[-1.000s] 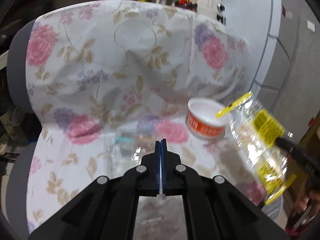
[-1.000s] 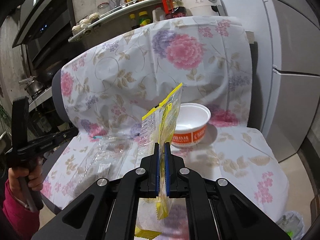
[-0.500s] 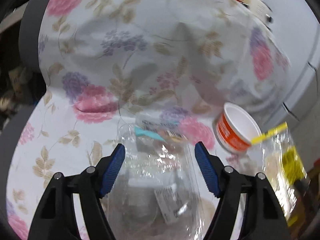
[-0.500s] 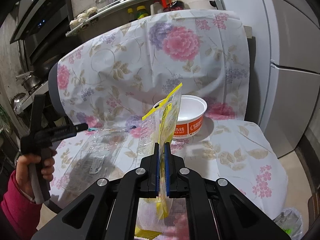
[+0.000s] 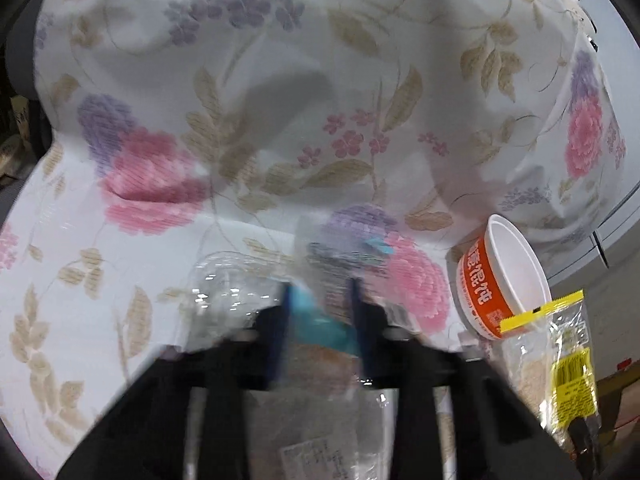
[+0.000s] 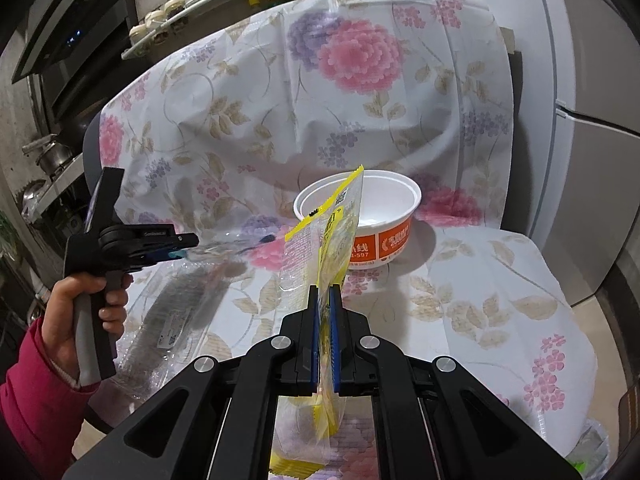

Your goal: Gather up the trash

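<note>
Clearly we are dealing with featherweight, crinkly things here: the clear plastic wrapper with a teal strip (image 5: 320, 320) lies on the floral cloth covering the chair seat (image 5: 120, 264), directly between the blue pads of our left claw (image 5: 320, 320), whose jaws are closing around its upper end; blur hides whether the pads already press. We judge this film soft, slippery and springy, so a pinch on a bunched fold or the teal edge should hold better than on a flat sheet. Our right claw (image 6: 325, 304) is clamped on the yellow-and-clear snack bag (image 6: 324, 240), which stands limp above the pads. Just beyond that bag sits the white and orange paper noodle bowl (image 6: 380, 216), light but crushable; we would take it by the rim.
</note>
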{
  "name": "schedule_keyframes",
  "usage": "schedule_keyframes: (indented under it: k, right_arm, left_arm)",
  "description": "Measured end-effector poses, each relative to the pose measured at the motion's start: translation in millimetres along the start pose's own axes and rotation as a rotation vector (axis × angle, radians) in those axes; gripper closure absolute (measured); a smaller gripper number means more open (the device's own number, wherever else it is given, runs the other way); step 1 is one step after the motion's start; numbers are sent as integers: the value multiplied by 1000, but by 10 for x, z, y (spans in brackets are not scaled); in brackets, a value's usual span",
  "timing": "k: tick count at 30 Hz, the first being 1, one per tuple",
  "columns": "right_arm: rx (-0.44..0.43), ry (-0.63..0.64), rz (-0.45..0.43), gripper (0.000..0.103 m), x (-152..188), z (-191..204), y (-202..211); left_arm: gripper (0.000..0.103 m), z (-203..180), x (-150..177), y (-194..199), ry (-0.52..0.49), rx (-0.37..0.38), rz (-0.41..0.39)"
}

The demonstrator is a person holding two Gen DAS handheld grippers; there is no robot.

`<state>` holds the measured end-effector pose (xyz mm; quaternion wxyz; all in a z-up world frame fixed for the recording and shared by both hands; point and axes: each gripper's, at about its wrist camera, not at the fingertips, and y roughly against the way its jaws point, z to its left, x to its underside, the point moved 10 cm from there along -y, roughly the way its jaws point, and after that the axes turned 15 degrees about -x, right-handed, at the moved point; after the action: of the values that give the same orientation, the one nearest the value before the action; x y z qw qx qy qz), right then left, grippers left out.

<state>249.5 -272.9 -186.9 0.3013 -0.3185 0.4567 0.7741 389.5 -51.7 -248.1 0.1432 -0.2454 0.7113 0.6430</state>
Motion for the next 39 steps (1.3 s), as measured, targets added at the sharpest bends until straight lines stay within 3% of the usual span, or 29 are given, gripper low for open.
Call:
schedule_keyframes:
  k: [1,9,16,24,29,33,39]
  right_arm:
    - [0,-1,0,98,1,-1,1]
    - [11,3,-47,98,-51,21,262]
    - [24,1,-119,98,-69,63,688]
    - [48,-44,-140,98,158,-106,1087]
    - [106,-76,-165,98,392,-345,1453]
    - [204,-96,-188,98,629,-625,1863]
    - [366,-139,-204,98,1061,-1066,2509]
  left_arm:
    - [103,-47,-7,6,-2,16,-5]
    - [103,-395,-79,733,-91,81,-231]
    - [103,-635,295,1518,-203,135,-356]
    - [103,-925,1093,1922,-323,213,-360]
    - [103,-1245,1554,2069,-405,284,-356]
    - [103,-1582,1876,2190,-473,341,-392]
    - [103,-2229,2405,2296,-595,467,-381]
